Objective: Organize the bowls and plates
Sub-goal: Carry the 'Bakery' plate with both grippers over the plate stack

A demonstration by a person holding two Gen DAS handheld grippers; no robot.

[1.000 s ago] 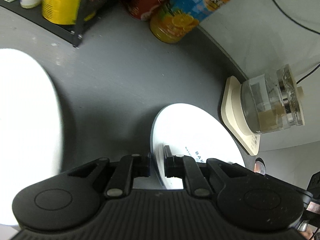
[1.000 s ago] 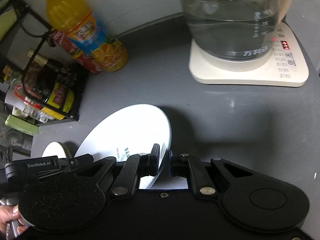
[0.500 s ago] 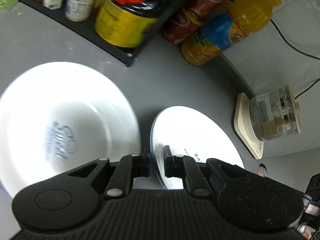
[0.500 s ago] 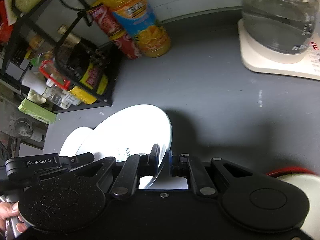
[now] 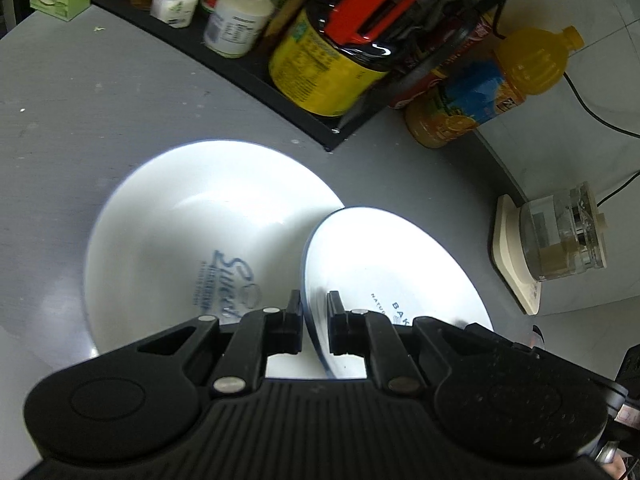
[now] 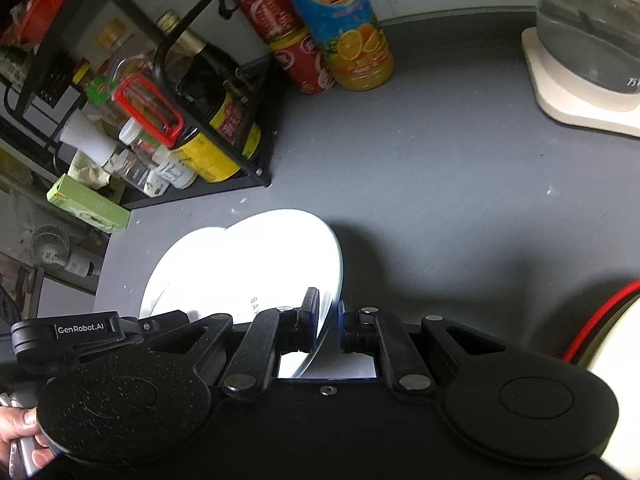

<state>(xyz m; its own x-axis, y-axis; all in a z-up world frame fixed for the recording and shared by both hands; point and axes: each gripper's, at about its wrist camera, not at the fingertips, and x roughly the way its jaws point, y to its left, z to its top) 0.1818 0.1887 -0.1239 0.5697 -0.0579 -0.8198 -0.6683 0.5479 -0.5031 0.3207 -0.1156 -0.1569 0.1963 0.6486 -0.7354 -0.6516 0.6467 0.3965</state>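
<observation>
Both grippers, left (image 5: 314, 312) and right (image 6: 328, 320), clenched on plate (image 5: 400, 264) rim, over bowl (image 5: 180, 240); rack (image 5: 280, 92), juice bottle (image 5: 492, 84), kettle (image 5: 560, 236) around on counter (image 6: 440, 200).

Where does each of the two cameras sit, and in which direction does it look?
Left wrist: on the left gripper, looking steeply down along its fingers at the small plate it clamps, above the large bowl; only its own black fingers show.
Right wrist: on the right gripper, looking down at the same small plate, clamped on the opposite rim; the left gripper and a hand show at the lower left.
Shared: plate, bowl, black rack, orange juice bottle, glass kettle, grey counter.
</observation>
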